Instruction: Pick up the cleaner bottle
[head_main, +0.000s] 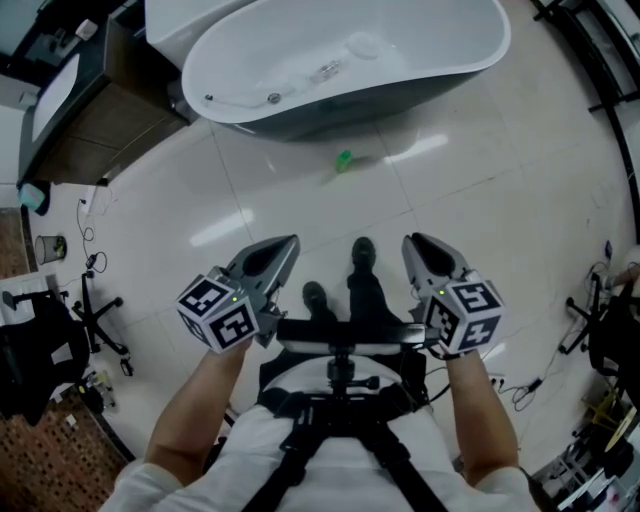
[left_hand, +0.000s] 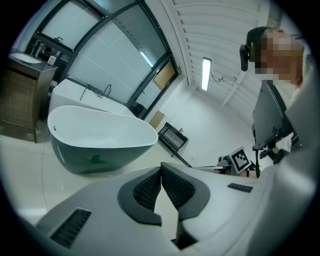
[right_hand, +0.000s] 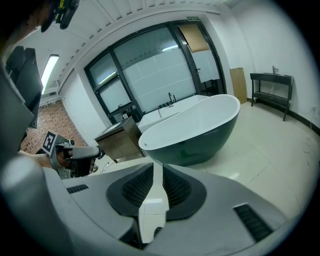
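The cleaner bottle (head_main: 344, 160) is a small green thing on the pale tiled floor, just in front of the bathtub (head_main: 300, 110). It shows as a green spot against the tub's dark side in the left gripper view (left_hand: 95, 160) and in the right gripper view (right_hand: 182, 152). My left gripper (head_main: 287, 246) is held over the floor well short of the bottle; its pads (left_hand: 150, 187) meet at the tips with nothing between them. My right gripper (head_main: 415, 242) hangs level with it on the right. A narrow slit shows between its pads (right_hand: 135, 187), and nothing is in it.
The dark-sided white tub (left_hand: 100, 135) stands by a wooden vanity (head_main: 90, 120). A black office chair (head_main: 40, 340) and cables lie at the left, more gear (head_main: 600, 330) at the right. A black rack (right_hand: 272, 80) stands by the far wall. The person's shoes (head_main: 362, 252) are between the grippers.
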